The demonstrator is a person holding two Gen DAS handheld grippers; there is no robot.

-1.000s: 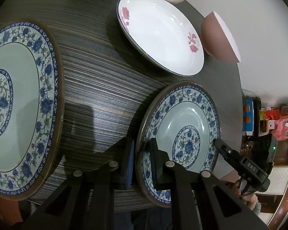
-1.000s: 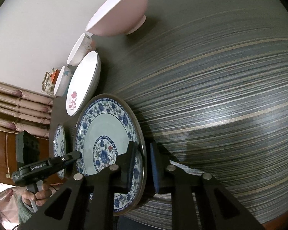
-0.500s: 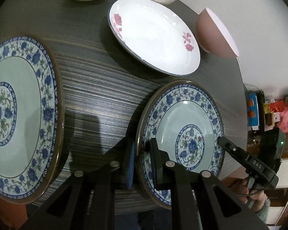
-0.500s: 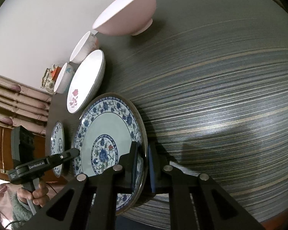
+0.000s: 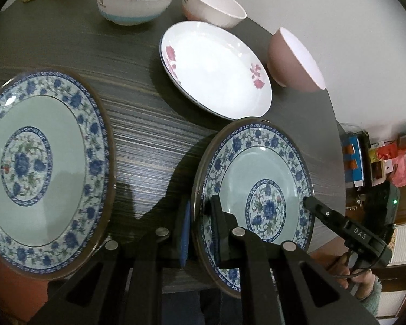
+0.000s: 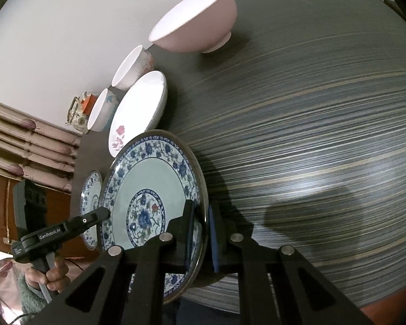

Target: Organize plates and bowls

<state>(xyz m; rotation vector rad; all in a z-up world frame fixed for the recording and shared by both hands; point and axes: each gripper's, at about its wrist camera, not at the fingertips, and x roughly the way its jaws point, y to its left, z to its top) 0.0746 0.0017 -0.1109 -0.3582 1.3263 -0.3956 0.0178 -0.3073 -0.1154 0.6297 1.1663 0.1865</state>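
Observation:
A small blue-and-white floral plate (image 5: 257, 173) (image 6: 149, 184) is held by both grippers at the table's near edge, tilted, with a shadow under it. My left gripper (image 5: 200, 211) is shut on its left rim, one pad above and one below. My right gripper (image 6: 201, 216) is shut on the opposite rim, and its tip shows in the left wrist view as right gripper (image 5: 310, 201). The left gripper (image 6: 104, 212) shows at the plate's far rim in the right wrist view. A larger matching plate (image 5: 40, 162) (image 6: 90, 197) lies flat to the left.
A white plate with pink flowers (image 5: 216, 65) (image 6: 140, 108) lies just beyond the held plate. A pink bowl (image 5: 289, 59) (image 6: 197, 24) stands at the table edge, with two white bowls (image 5: 135, 0) (image 5: 211, 5) farther back. The dark striped table (image 6: 311, 135) stretches right.
The right gripper's jaws have closed tighter on the rim. The small plate has risen a little and tilted. The left view has tipped up, so the far bowls show.

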